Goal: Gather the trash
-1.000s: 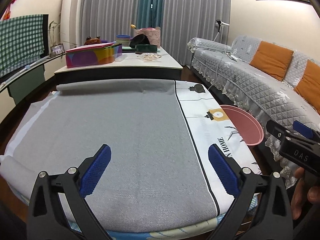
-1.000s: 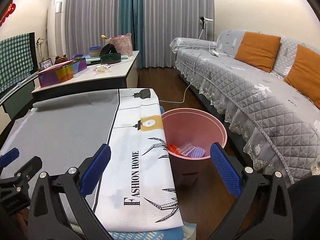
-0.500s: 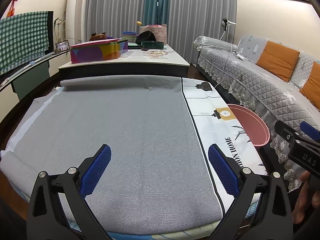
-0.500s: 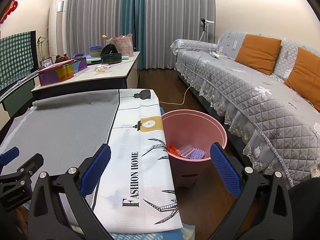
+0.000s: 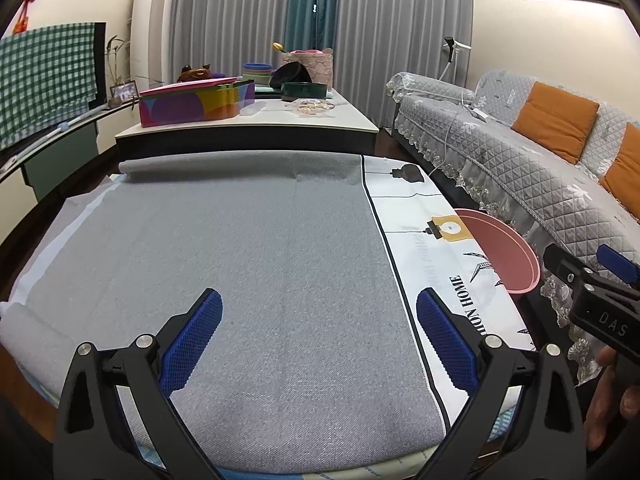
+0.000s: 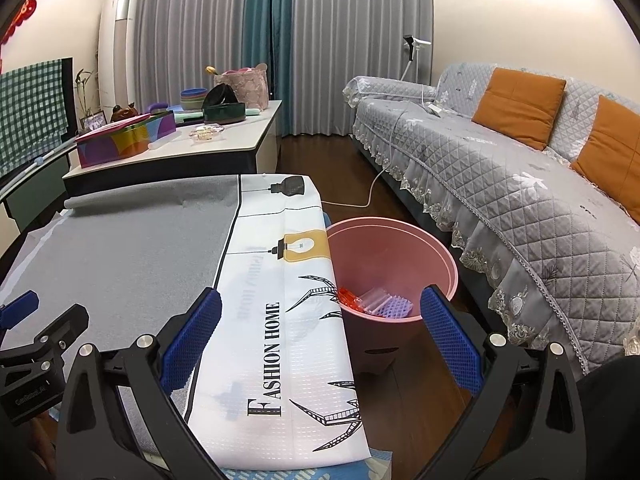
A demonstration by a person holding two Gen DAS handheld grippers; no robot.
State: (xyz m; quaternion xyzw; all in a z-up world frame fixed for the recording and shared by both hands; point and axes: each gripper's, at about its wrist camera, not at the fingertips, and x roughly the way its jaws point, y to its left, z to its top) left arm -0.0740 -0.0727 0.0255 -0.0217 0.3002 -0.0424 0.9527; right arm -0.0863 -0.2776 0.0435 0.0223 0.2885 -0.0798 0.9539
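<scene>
A pink trash bin (image 6: pixel 400 252) stands on the floor right of the table and holds orange, clear and purple plastic trash (image 6: pixel 376 302). Its rim also shows in the left wrist view (image 5: pixel 508 252). My left gripper (image 5: pixel 318 340) is open and empty over the grey cloth (image 5: pixel 240 260) on the table. My right gripper (image 6: pixel 320 332) is open and empty above the table's right edge, near the bin. No loose trash shows on the cloth.
A white printed cloth (image 6: pixel 280 300) covers the table's right strip. A grey quilted sofa (image 6: pixel 520 184) with orange cushions runs along the right. A second table (image 5: pixel 256 120) behind carries a colourful box, bowls and a basket. A cable lies on the floor.
The left gripper has drawn back and risen slightly over the cloth. The right gripper has barely shifted. Both stay open and empty.
</scene>
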